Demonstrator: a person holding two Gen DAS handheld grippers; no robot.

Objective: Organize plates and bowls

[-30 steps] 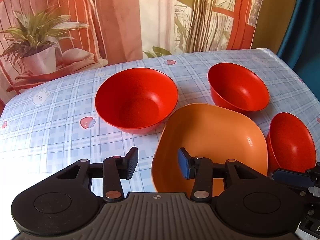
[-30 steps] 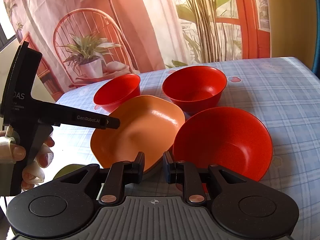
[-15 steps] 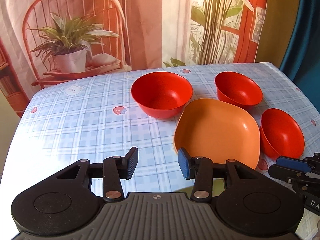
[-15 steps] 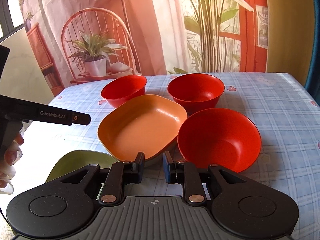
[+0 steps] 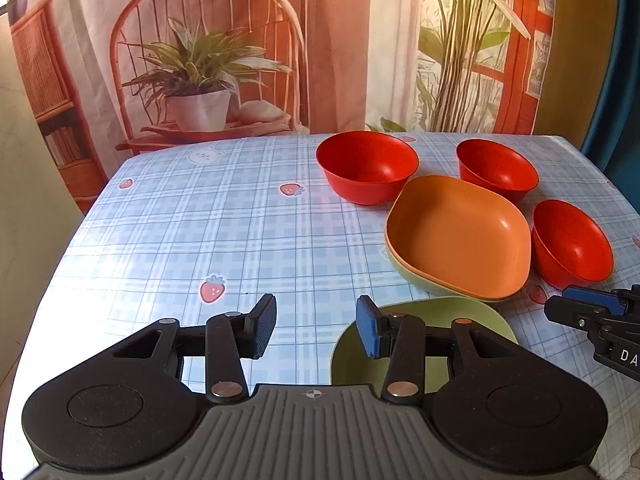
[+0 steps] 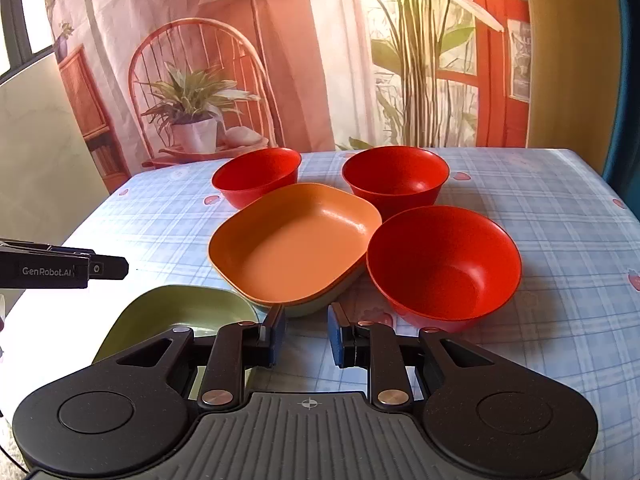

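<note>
Okay, I'm looking down both grippers at the table (image 5: 192, 240), blue plaid cloth w/ strawberry prints. My left gripper (image 5: 316, 330) has its jaws a fair way apart, nothing between them, just cloth showing in the gap. Its right finger sits over the rim of a green plate (image 5: 472, 312) lying alone at the near edge of the table. My right gripper (image 6: 306, 334) is much narrower, small gap, nothing pinched, pads touching no dish.

Dishes: the orange plate (image 6: 292, 248) sits mid-table, nested on another green plate (image 6: 320, 306), only a green edge peeks out underneath. Three red bowls ring it. Near red bowl (image 6: 444, 264) is just beside the orange plate's right side in the right-wrist view, rims close, can't tell if touching. Far-right red bowl (image 6: 394, 178) is behind it, far-left red bowl (image 6: 256, 176) behind the plate's left corner. All three upright, empty.

In the right-wrist view, the lone green plate (image 6: 176, 312) shows to the left of my right gripper's fingers, and the left gripper's tip pokes in from the left edge above it. Backdrop (image 5: 208, 48) behind the table: printed curtain w/ chair & potted plant.
</note>
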